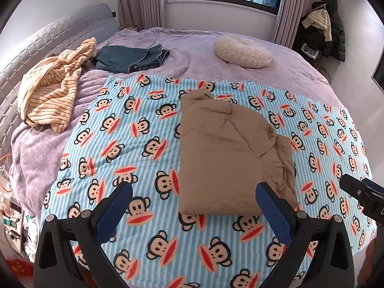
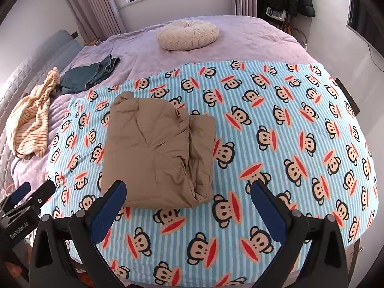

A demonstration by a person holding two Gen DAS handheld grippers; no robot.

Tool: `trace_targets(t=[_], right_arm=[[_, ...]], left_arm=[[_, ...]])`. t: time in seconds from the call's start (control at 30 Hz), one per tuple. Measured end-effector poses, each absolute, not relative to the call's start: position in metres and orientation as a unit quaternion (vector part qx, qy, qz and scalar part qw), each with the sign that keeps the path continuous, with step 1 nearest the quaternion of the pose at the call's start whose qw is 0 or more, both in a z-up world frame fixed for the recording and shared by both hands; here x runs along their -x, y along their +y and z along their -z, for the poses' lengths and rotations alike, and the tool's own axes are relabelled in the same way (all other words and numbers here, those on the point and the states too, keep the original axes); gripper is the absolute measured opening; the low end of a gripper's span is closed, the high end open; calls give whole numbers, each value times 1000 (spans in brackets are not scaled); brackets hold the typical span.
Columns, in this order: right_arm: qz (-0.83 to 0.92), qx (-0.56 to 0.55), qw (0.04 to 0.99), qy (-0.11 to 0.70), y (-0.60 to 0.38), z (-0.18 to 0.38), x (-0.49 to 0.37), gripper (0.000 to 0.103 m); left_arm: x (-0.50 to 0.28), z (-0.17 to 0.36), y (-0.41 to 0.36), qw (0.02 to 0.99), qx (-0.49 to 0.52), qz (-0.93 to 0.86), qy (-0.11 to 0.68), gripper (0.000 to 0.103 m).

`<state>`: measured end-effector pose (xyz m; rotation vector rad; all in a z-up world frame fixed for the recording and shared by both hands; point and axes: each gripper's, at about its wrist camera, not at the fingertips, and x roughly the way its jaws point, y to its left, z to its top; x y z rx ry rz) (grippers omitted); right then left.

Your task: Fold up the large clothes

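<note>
A tan padded jacket (image 1: pixel 228 153) lies folded into a rough rectangle on the blue striped monkey-print blanket (image 1: pixel 134 144); it also shows in the right wrist view (image 2: pixel 156 153). My left gripper (image 1: pixel 194 192) is open and empty, just short of the jacket's near edge. My right gripper (image 2: pixel 187 189) is open and empty, its left finger by the jacket's near edge. The right gripper's tip shows at the right edge of the left wrist view (image 1: pixel 362 194); the left gripper shows at the left edge of the right wrist view (image 2: pixel 28 196).
A yellow striped garment (image 1: pixel 50 88) lies crumpled at the left near the headboard. Folded dark jeans (image 1: pixel 129 57) and a round cream cushion (image 1: pixel 242 51) lie further back on the purple bedcover (image 1: pixel 192 55). Coats hang in the far right corner (image 1: pixel 324 26).
</note>
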<state>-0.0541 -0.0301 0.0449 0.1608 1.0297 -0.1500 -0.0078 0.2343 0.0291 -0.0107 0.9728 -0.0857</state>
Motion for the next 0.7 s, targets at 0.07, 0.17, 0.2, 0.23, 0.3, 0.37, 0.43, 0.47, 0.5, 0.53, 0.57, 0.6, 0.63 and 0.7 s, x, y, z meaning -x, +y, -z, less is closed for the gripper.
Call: trace_targets(t=[0.07,0.17,0.2,0.23,0.3,0.37,0.43,0.47,0.5,0.53,0.57,0.6,0.63,0.7], right_arm=[[72,-74,865,490,-29,-46,55,103],[72,-73,866,490,-28,-46,55,103],[72,-74,866,490,-28,-46,55,103],[71,-74,865,490,-28,-46,55,103],[71,-74,865,491,-27,-46,53,103],[71,-75,864,492,-27,-47,52,103],[71,-75,865,492,-27,-47,52,103],[71,-75,865,492,-27,-46,52,103],[70,-74,865,492,-27,-46,52,103],[71,-74,864,492,-27,-46,52,103],[71,-74,864,492,-27,-46,52,103],[71,-75,864,492,-27,-46,52,103],[71,-75,864,492,-27,-46,52,103],[70,-74,864,493,-27,-46,52,103]], left_arm=[[9,-30,234,883,6,41,467,103],[8,-30,234,883,7,39,468,103],[8,-30,234,883,8,38,468,103],[9,-31,234,883,9,37,469,103],[8,-31,235,882,11,36,470,103],[8,-30,235,881,12,35,471,103],[7,-29,236,880,14,35,473,103],[7,-29,236,880,15,36,473,103],[7,-29,237,880,14,36,473,103],[7,-29,237,880,14,35,473,103],[7,-29,237,880,14,35,473,103],[7,-28,237,880,14,36,473,103],[7,-28,237,880,14,36,473,103],[7,-29,237,880,15,34,473,103]])
